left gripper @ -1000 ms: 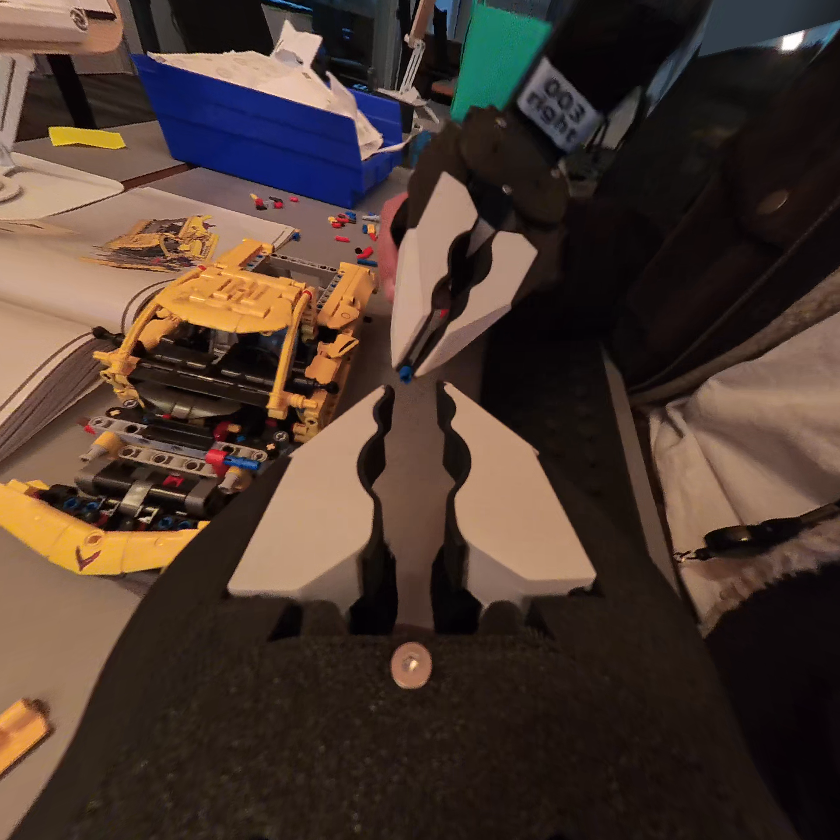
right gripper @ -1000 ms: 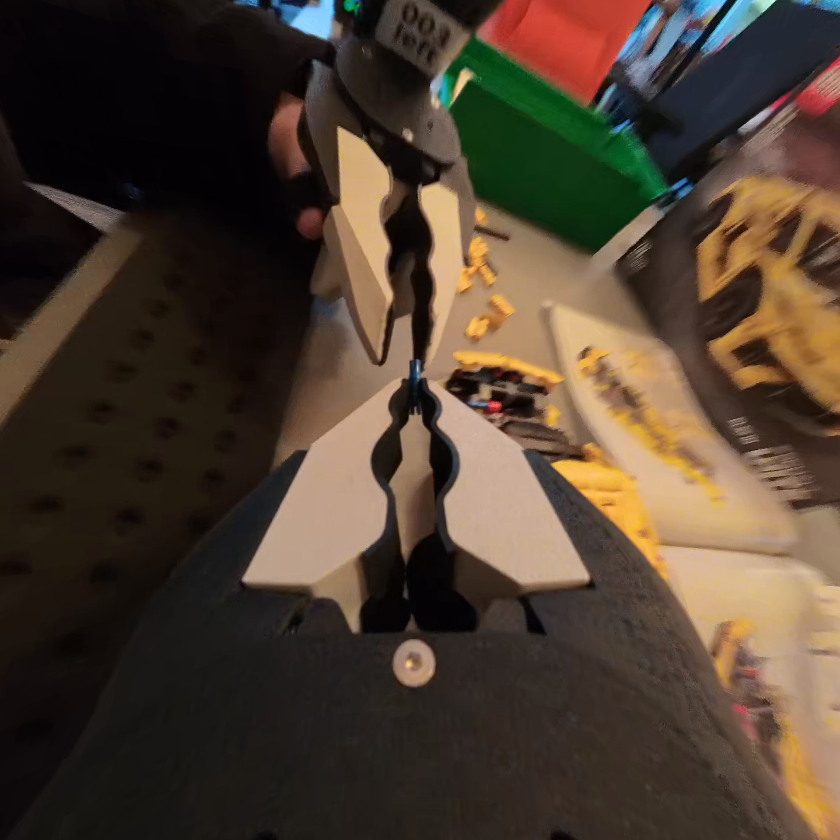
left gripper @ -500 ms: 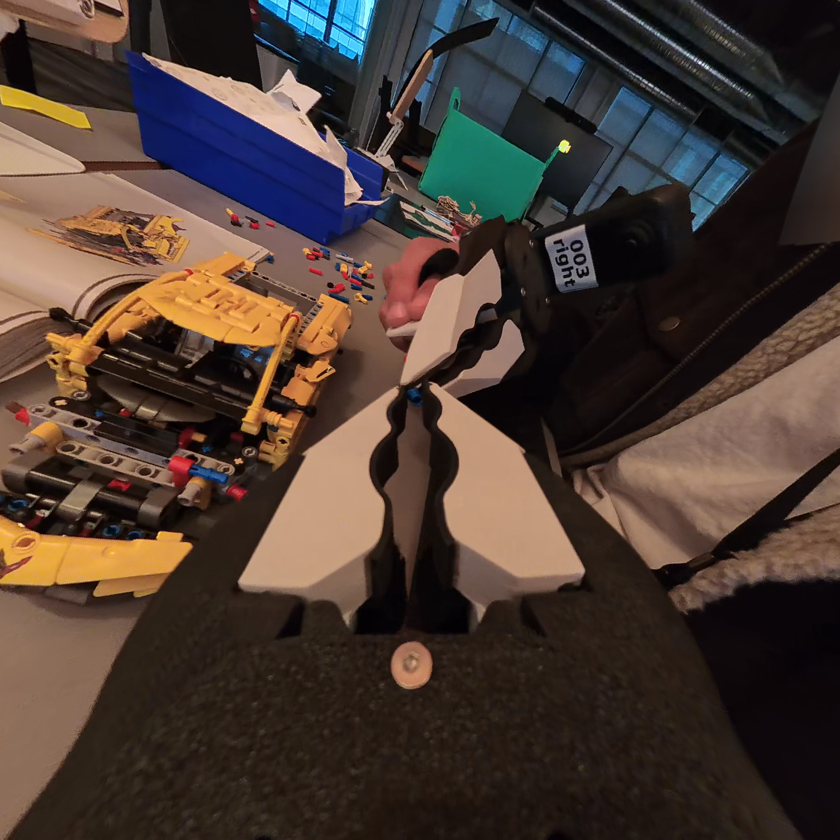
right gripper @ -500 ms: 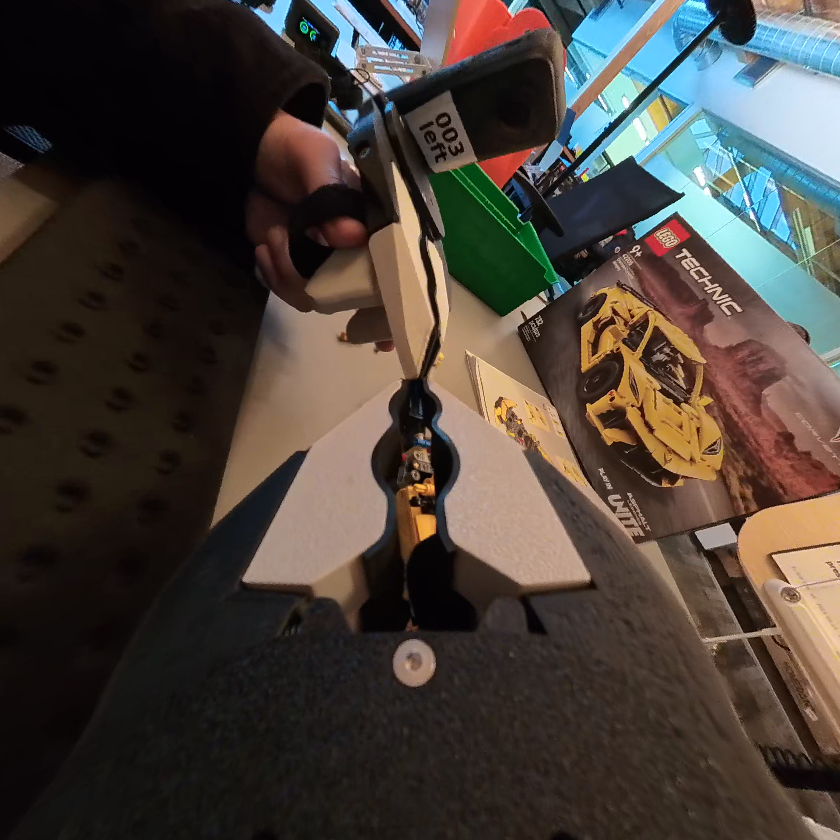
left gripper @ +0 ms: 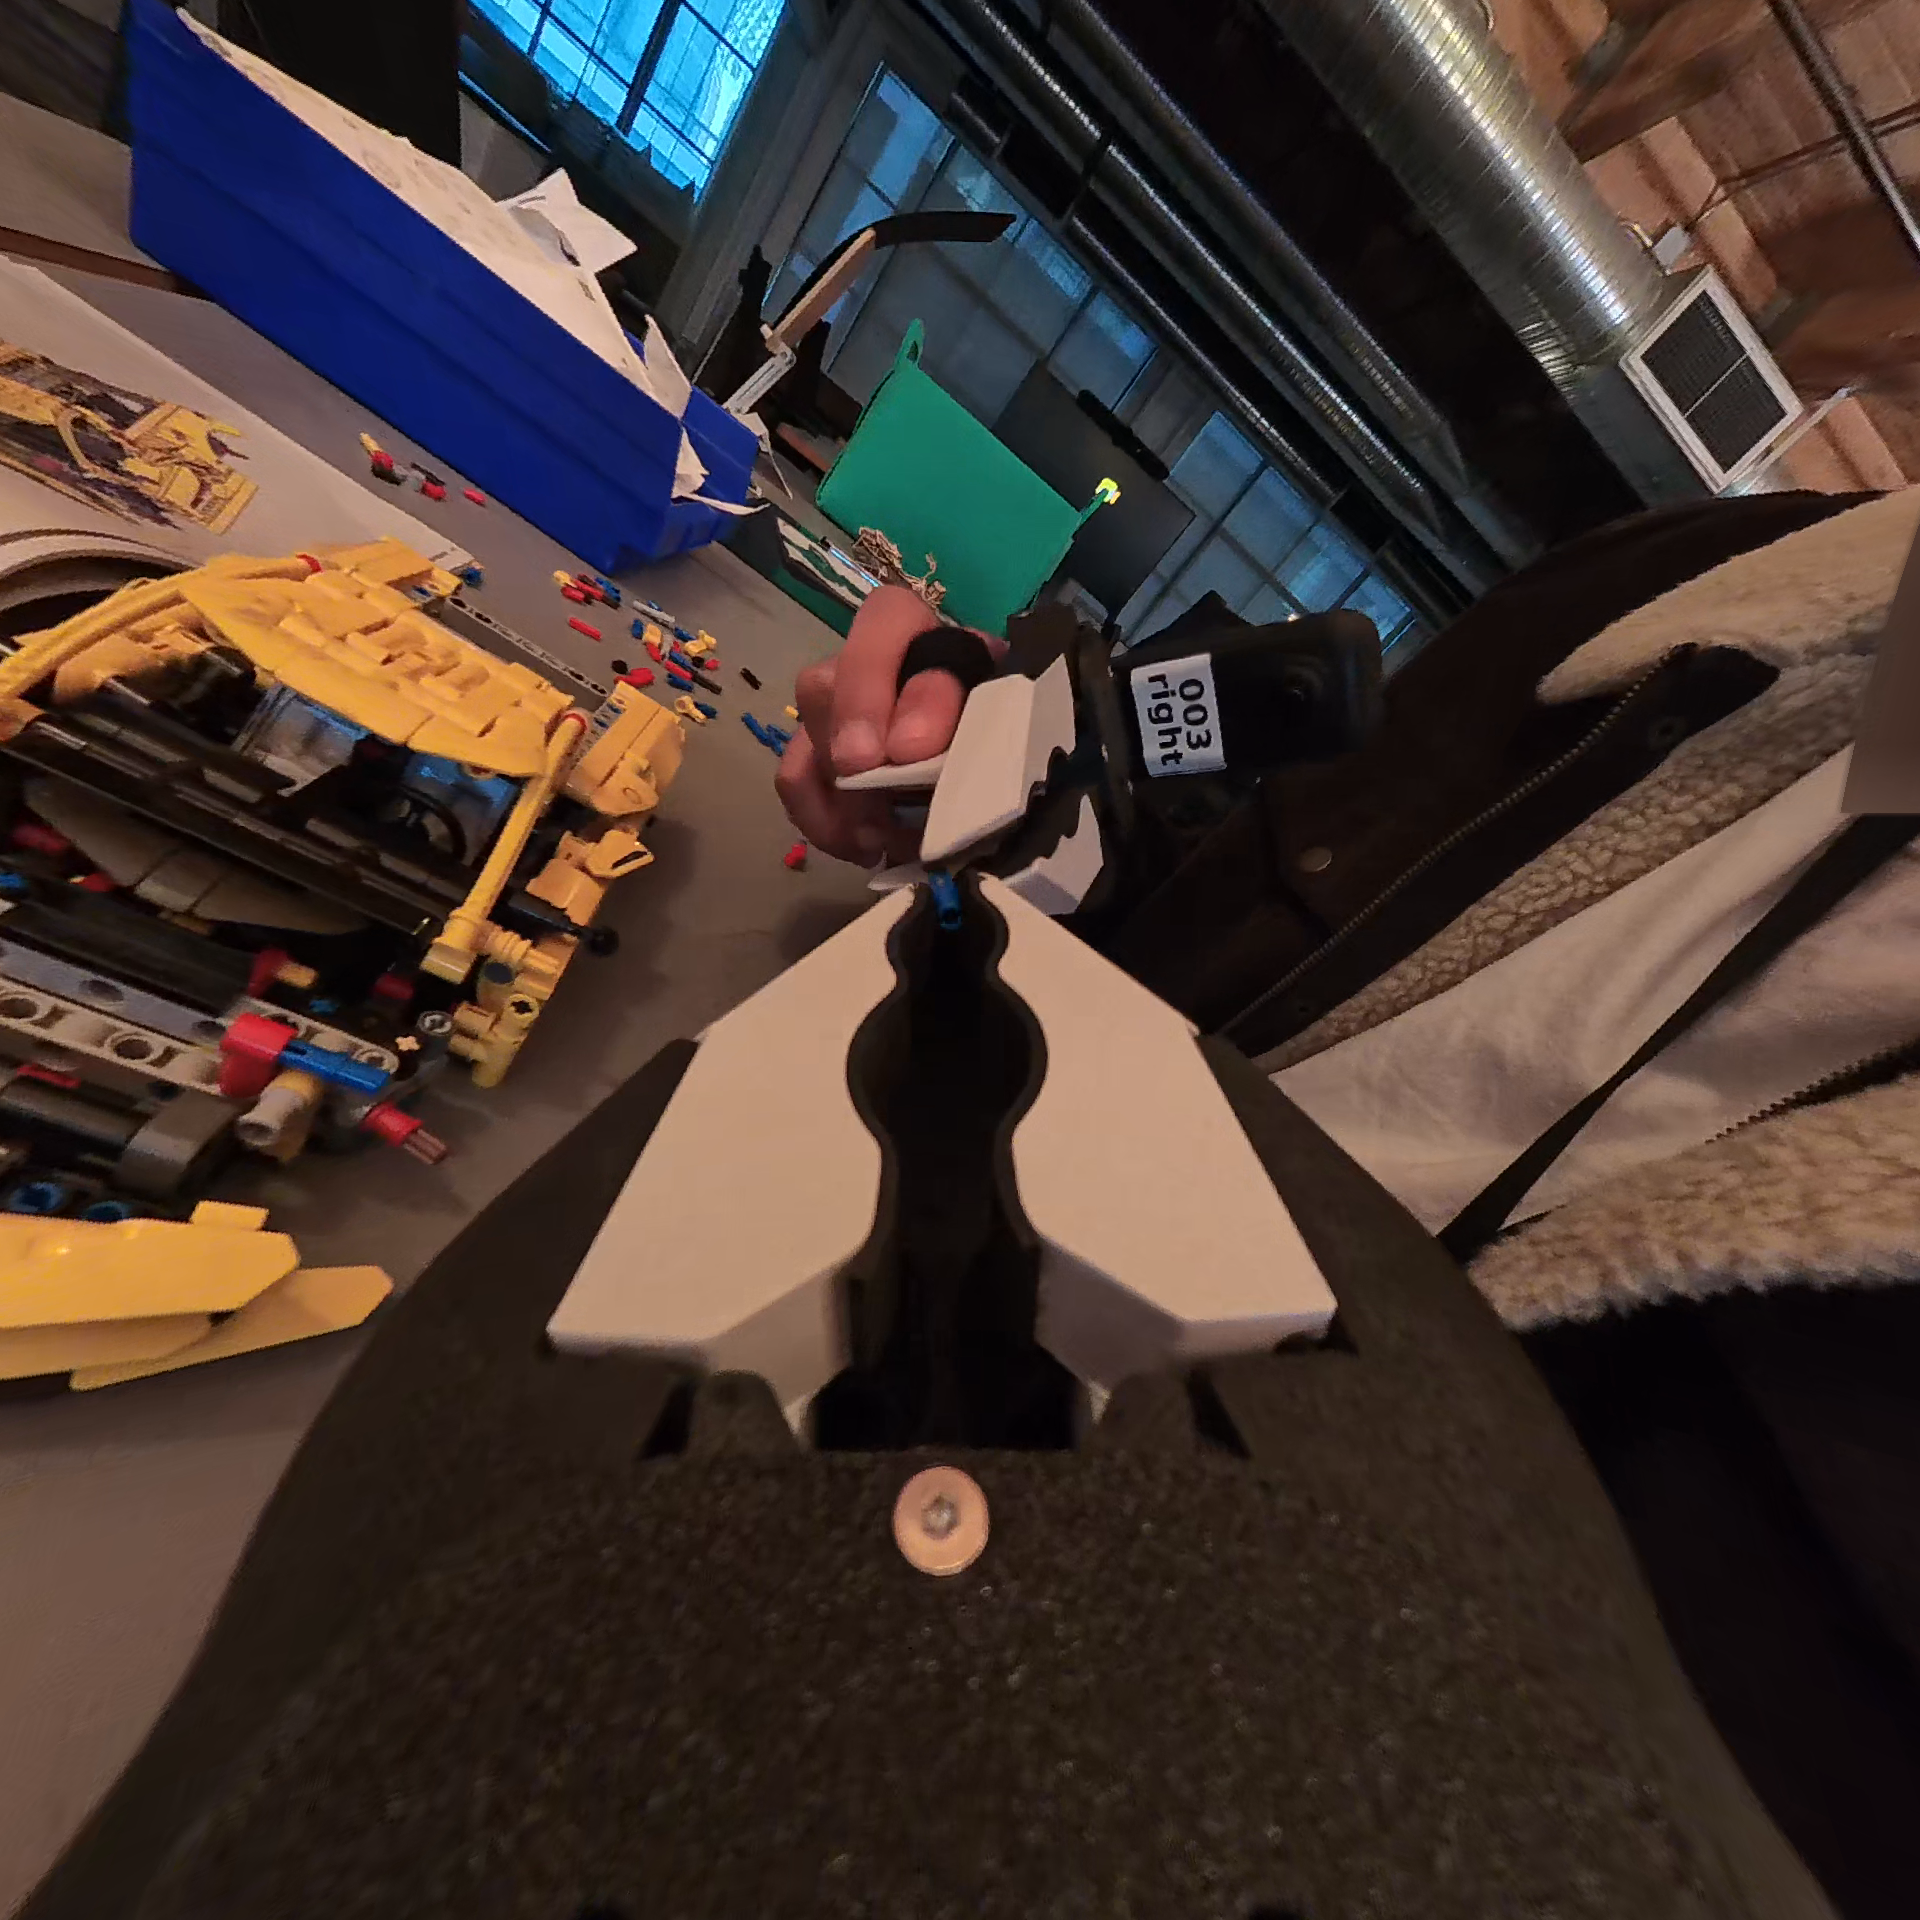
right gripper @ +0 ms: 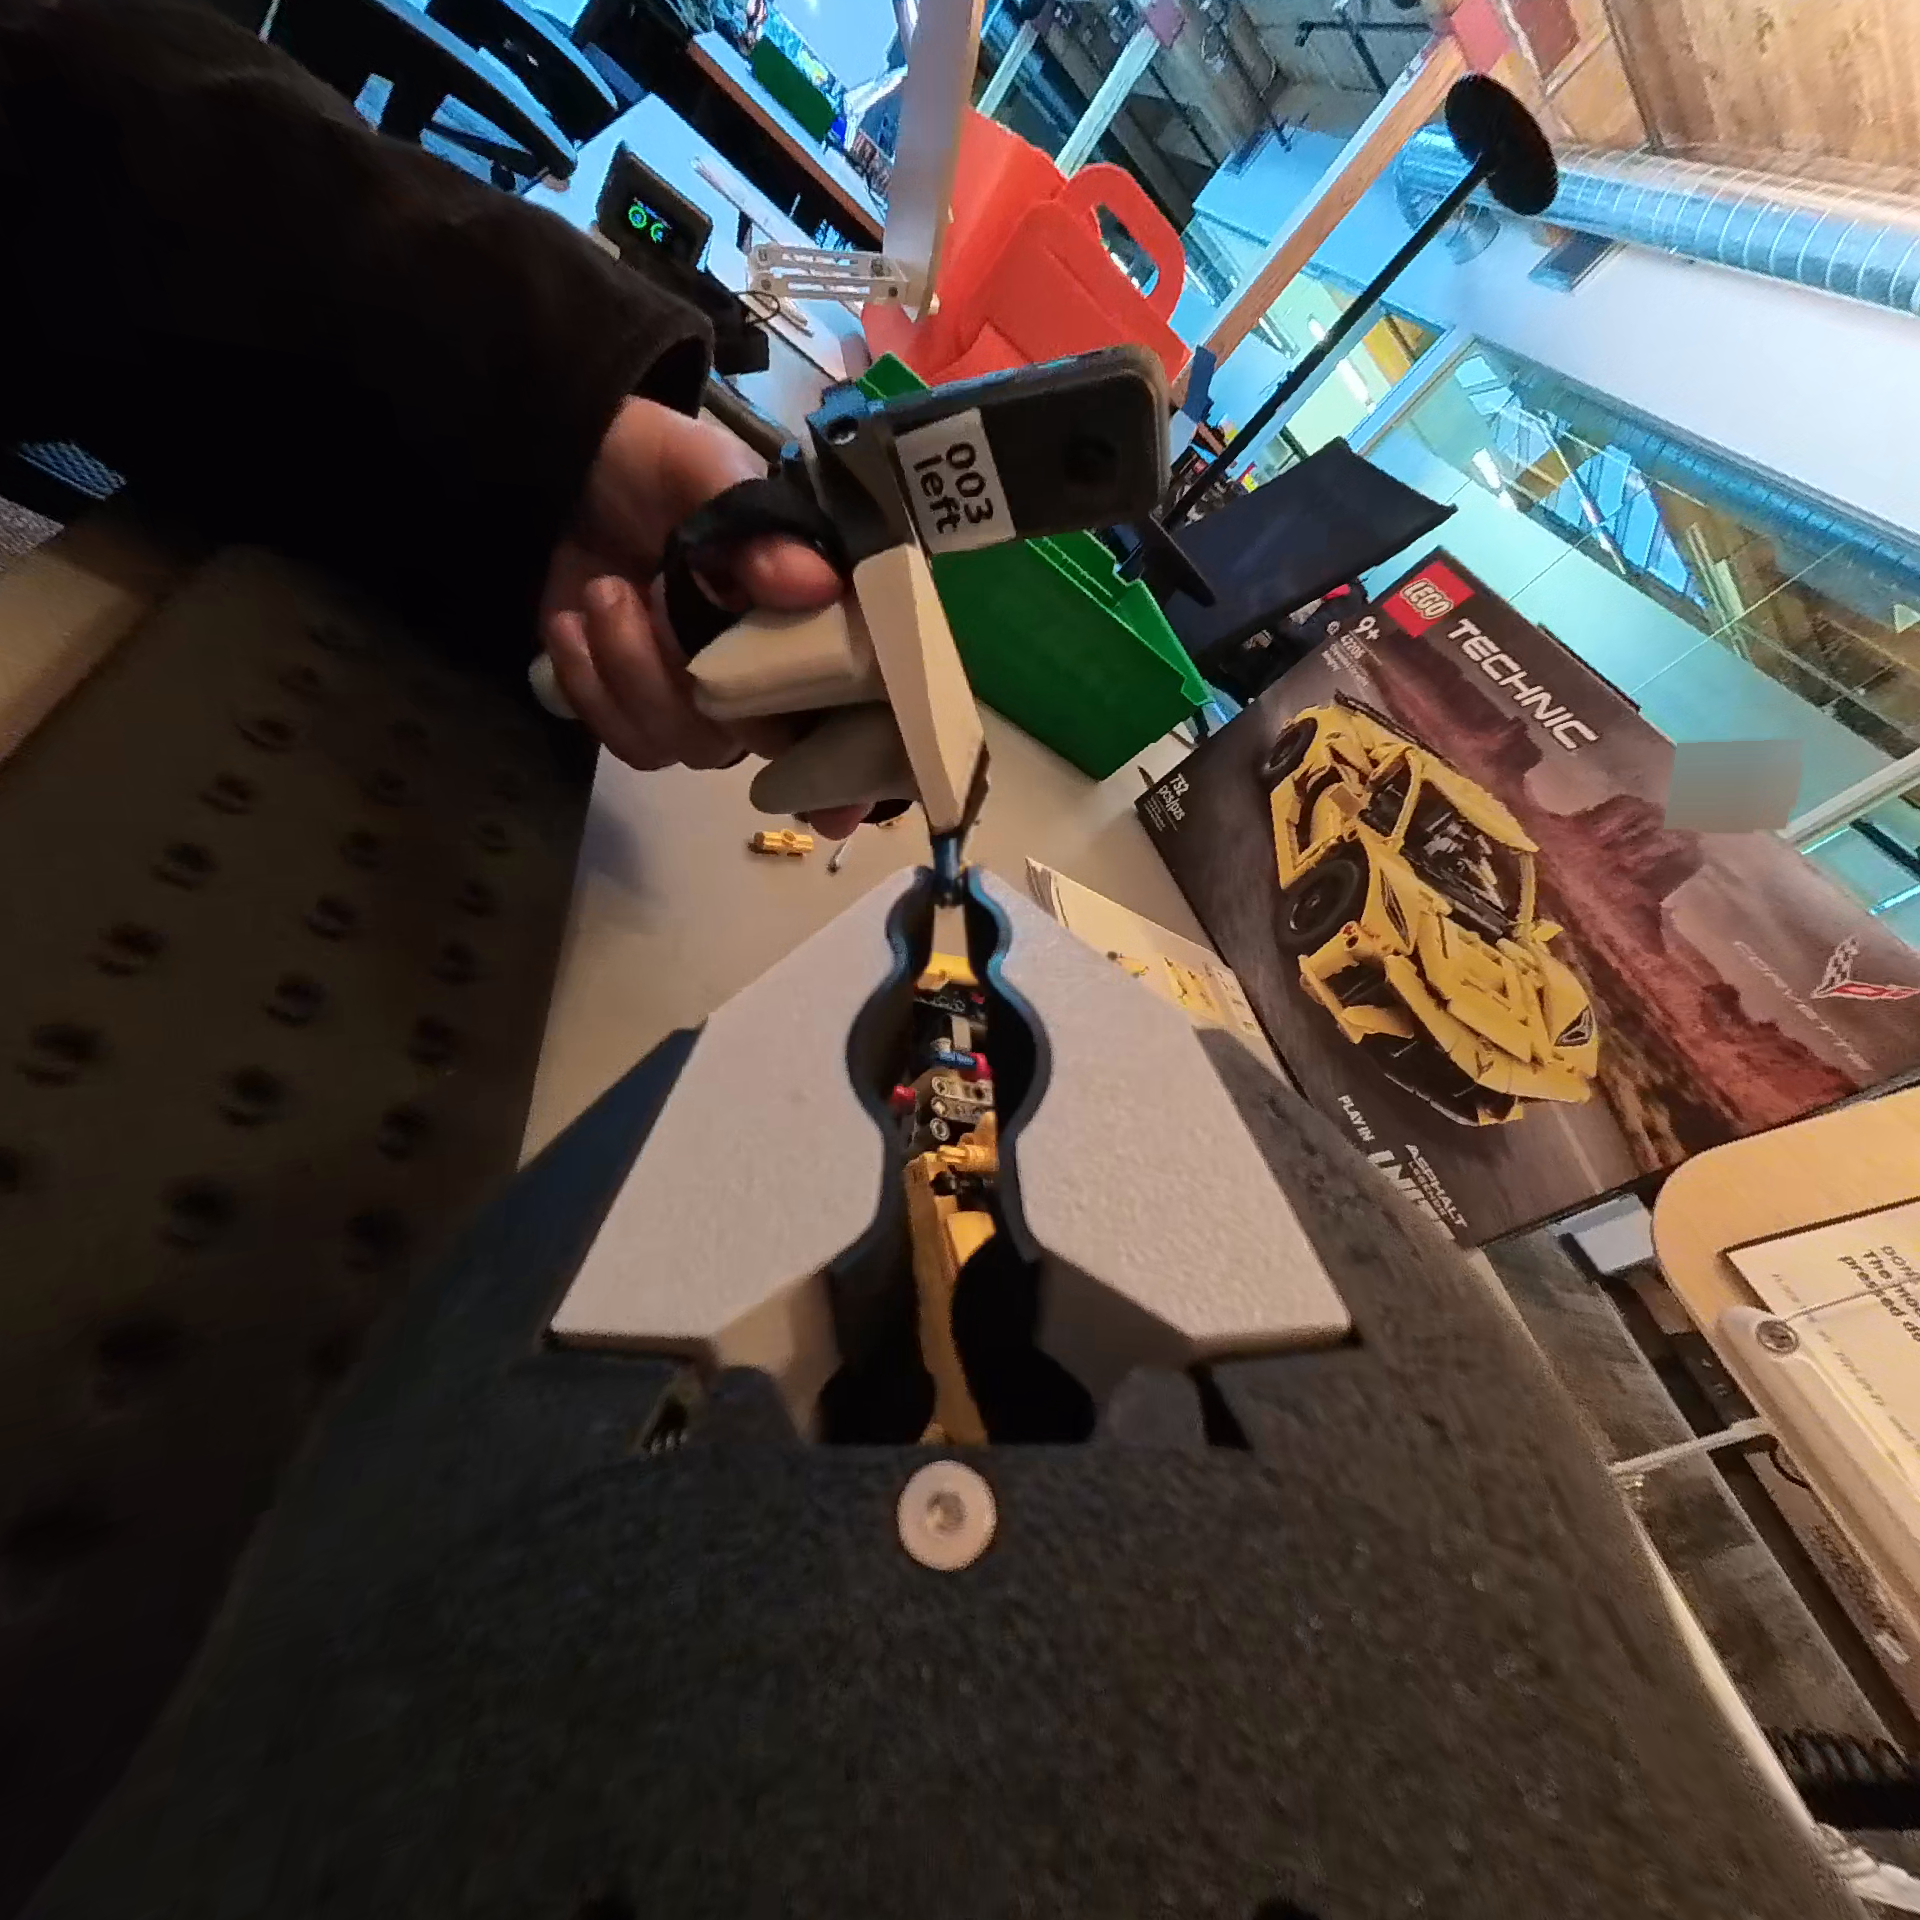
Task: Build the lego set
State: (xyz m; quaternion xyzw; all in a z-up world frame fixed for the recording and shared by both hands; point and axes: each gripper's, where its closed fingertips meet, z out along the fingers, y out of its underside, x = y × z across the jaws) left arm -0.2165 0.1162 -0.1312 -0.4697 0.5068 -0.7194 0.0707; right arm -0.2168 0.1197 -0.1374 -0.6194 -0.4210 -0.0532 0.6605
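A small blue pin point(left gripper: 943, 900) is held in the air between my two grippers, which meet tip to tip. My left gripper point(left gripper: 945, 891) is shut on one end of it, and my right gripper point(left gripper: 952, 869) comes in from above and is shut on the other end. The right wrist view shows the same: the right gripper point(right gripper: 948, 889) pinches the pin point(right gripper: 947, 864) and the left gripper point(right gripper: 952, 823) grips its far end. The partly built yellow car point(left gripper: 312, 717) stands on the table to the left, and also shows through the right fingers' gap point(right gripper: 951, 1174).
Loose small pieces point(left gripper: 644, 634) lie behind the car, before a blue bin point(left gripper: 416, 312). A yellow panel point(left gripper: 135, 1299) lies at near left. The set's box point(right gripper: 1507, 935), an instruction booklet point(right gripper: 1143, 956) and a green bin point(right gripper: 1049, 655) stand beyond. A person's jacket fills the right. The grippers are tip to tip, or close to it.
My left gripper was open a second ago, moved up to the pin held in the right gripper and closed on it. Both grippers have tilted upward together.
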